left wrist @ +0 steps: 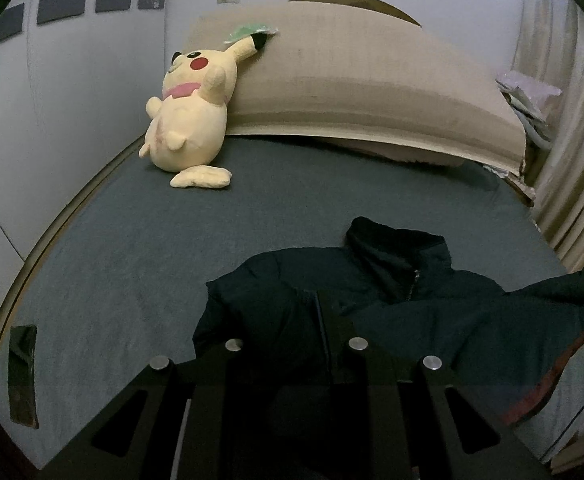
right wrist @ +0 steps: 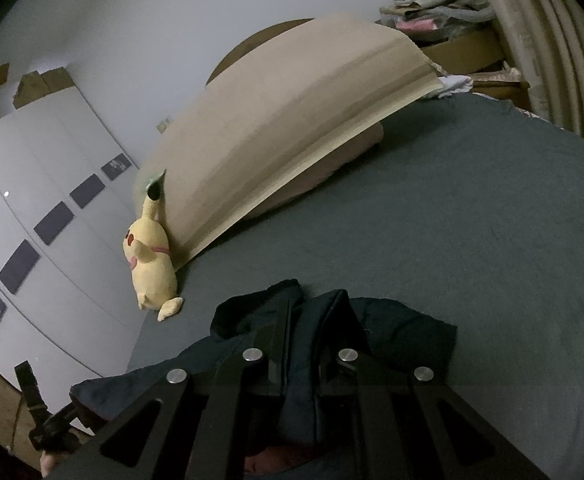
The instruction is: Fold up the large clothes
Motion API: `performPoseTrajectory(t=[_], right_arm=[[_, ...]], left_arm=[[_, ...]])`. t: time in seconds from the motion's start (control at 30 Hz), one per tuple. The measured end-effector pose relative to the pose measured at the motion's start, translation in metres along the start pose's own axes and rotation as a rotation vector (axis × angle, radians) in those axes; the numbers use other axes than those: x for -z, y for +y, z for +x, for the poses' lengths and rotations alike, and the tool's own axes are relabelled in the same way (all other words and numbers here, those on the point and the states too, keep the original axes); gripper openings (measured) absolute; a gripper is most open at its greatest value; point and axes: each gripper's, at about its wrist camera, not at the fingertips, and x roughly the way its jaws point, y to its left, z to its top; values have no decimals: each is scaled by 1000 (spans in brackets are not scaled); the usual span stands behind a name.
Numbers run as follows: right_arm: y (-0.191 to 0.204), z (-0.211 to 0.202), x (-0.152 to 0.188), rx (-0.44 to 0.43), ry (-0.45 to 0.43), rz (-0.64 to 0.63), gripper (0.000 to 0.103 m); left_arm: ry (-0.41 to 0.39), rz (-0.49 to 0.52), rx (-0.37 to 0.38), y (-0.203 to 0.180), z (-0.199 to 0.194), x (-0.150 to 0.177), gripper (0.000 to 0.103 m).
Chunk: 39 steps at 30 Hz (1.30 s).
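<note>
Dark padded jacket [left wrist: 391,304] lies near my edge of the grey bed [left wrist: 132,240], collar toward the headboard, long axis along the bed. Left gripper [left wrist: 295,320] is nearly closed, apparently pinching jacket fabric. Right gripper [right wrist: 311,320] is clamped on a lifted fold. I judge folding barely begun.

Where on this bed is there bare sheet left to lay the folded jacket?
Bare sheet runs wide between the plush toy, the tan pillow and the jacket. In the right wrist view more sheet lies open toward the curtain. The near edge is crowded: both grippers, left and right, grip the jacket.
</note>
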Motion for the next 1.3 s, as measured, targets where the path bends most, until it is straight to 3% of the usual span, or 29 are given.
performPoseTrajectory(t=[0.73, 1.3], right_arm=[[-4, 27, -2, 33, 34, -8, 8], [-18, 85, -21, 79, 92, 31, 8]], left_arm=[[47, 14, -7, 0, 33, -7, 19], [132, 38, -11, -8, 81, -36, 19]])
